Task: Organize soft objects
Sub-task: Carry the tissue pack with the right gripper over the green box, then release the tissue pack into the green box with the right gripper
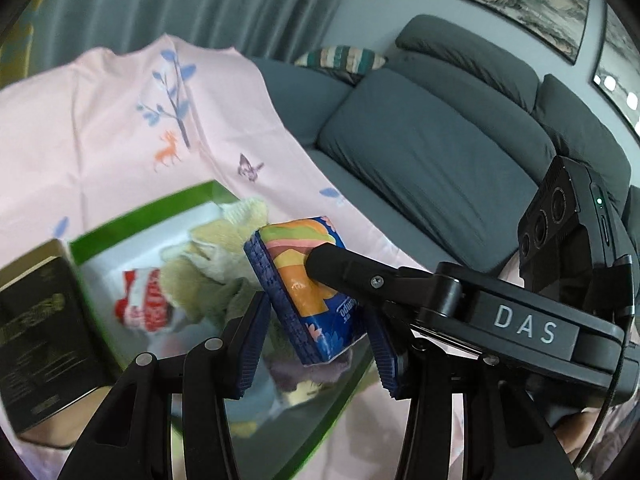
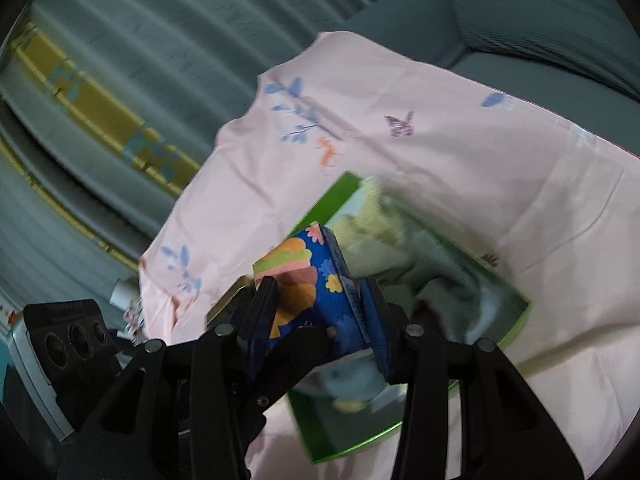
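The green box is only partly readable in the left wrist view: its near corner runs behind the left tongs, and the red-and-white item inside it is too blurred to identify. The dark tin beside the box carries gold print too small to read. The tissue pack hides part of the beige plush. In the right wrist view, motion blur smears the box contents, and the right tongs cover the pack's lower end. The framed pictures are cut off by the lens edge.
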